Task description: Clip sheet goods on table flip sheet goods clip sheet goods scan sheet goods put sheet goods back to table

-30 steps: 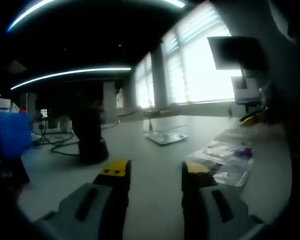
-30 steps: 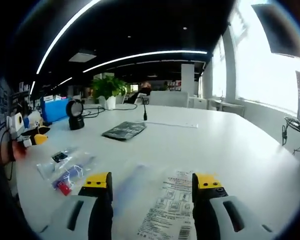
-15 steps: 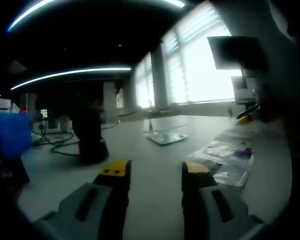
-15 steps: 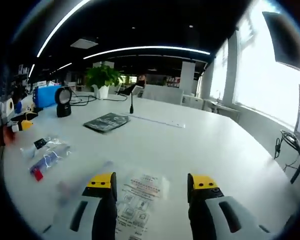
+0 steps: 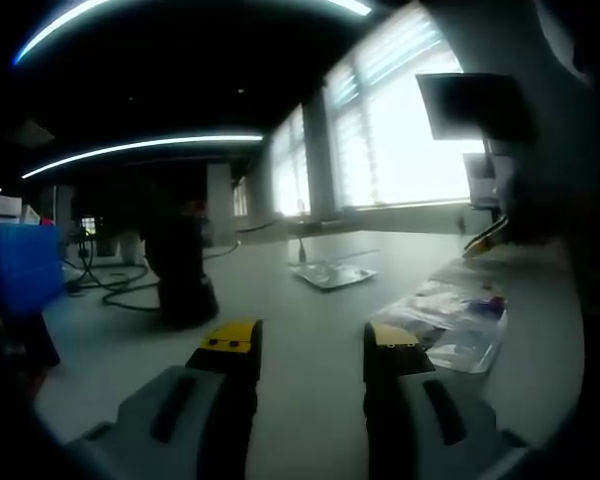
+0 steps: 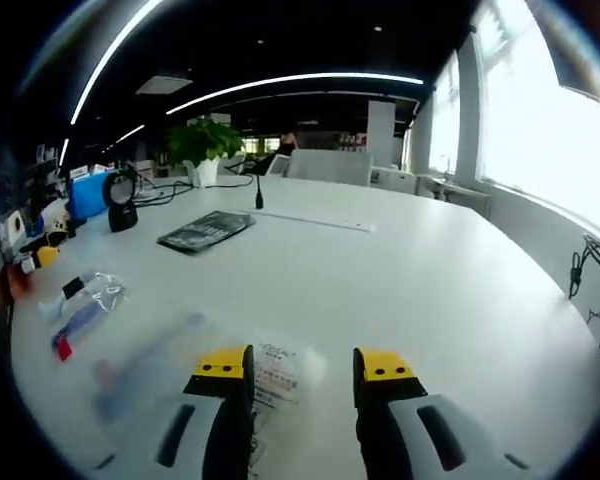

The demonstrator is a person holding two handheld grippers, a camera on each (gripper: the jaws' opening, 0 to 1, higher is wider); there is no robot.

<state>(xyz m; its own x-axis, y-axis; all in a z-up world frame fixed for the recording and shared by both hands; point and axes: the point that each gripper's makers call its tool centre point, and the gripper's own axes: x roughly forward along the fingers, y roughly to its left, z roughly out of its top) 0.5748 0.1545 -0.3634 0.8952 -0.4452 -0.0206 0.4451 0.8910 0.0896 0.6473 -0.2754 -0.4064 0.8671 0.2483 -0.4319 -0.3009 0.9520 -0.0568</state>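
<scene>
A clear packet with a printed label lies flat on the white table, its near end between the jaws of my right gripper. Those jaws stand a narrow gap apart, open, low over the table. A dark flat packet lies farther back. My left gripper is open and holds nothing, resting low over the table. Right of it lies a clear bag with small coloured items, and a flat shiny packet lies ahead. The black scanner stands at the left.
In the right gripper view the scanner, a blue box, a potted plant and a thin microphone stand along the far side. A clear bag of red and blue items lies at the left. Cables trail by the scanner.
The right gripper's jaws have drawn closer together, and its view has dropped toward the printed packet. The left gripper view is unchanged apart from the other gripper's yellow tip shifting slightly.
</scene>
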